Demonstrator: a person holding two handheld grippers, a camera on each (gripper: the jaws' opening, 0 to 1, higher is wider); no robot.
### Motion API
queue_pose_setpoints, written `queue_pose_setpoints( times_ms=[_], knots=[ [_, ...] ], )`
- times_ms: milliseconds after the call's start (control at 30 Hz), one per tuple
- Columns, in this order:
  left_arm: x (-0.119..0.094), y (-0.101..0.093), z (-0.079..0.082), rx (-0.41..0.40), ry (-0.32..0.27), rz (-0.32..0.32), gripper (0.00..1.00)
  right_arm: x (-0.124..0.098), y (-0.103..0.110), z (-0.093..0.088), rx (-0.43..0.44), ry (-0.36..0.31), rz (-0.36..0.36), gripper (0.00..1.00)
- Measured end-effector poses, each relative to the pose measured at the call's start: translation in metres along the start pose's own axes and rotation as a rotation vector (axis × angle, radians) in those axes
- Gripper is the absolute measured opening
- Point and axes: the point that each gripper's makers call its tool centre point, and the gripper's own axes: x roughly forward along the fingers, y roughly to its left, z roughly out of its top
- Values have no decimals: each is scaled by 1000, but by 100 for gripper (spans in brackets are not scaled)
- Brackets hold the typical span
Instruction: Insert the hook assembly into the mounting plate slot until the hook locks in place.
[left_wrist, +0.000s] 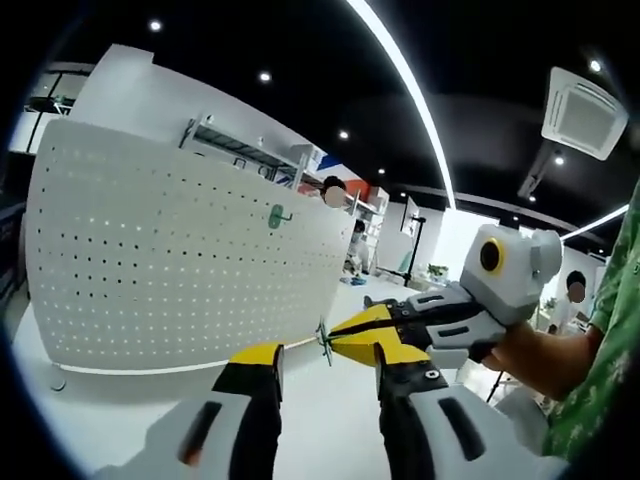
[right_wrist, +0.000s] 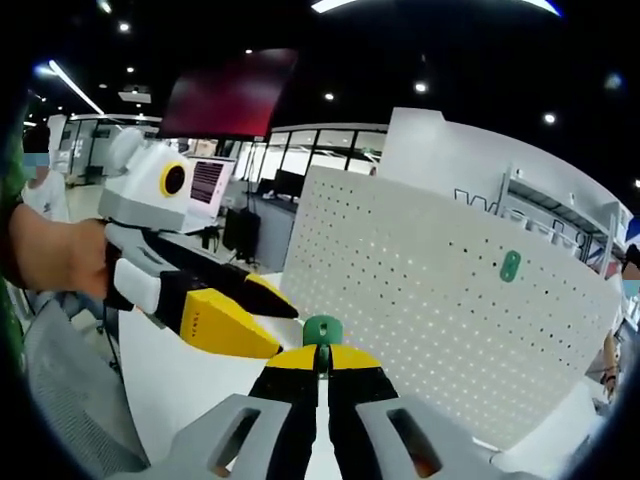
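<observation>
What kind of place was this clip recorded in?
Probably an open-plan office or lab set up for demos. A white pegboard stands on a white table, long strip lights and a ceiling air unit hang overhead, and desks with monitors sit behind.

Ceiling air vent (left_wrist: 583, 112) high up, long light strip (left_wrist: 400, 75) curving just beside it, metal shelving (left_wrist: 245, 150) well below, dark monitor (right_wrist: 240, 232) on a desk.

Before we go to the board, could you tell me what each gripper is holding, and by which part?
The right gripper is shut on the green hook, pinching its lower edge. The left gripper is open and holds nothing.
</observation>
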Motion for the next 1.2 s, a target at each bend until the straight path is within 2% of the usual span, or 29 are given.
queue_pose_setpoints(
  times_ms=[167,567,833,1200],
  knots=[
    [-2,-1,-1,3,7,-6,42,-1,0,1,-1,2,-1,0],
    [-17,0,4,1,-6,10,42,-8,4,7,-3,1,4,0],
    [-25,-8,2,5,-1,13,41,-16,7,10,-8,-4,-6,0],
    [-31,-21,10,10,-39,2,40,-32,2,14,-10,-10,-34,0]
  ],
)
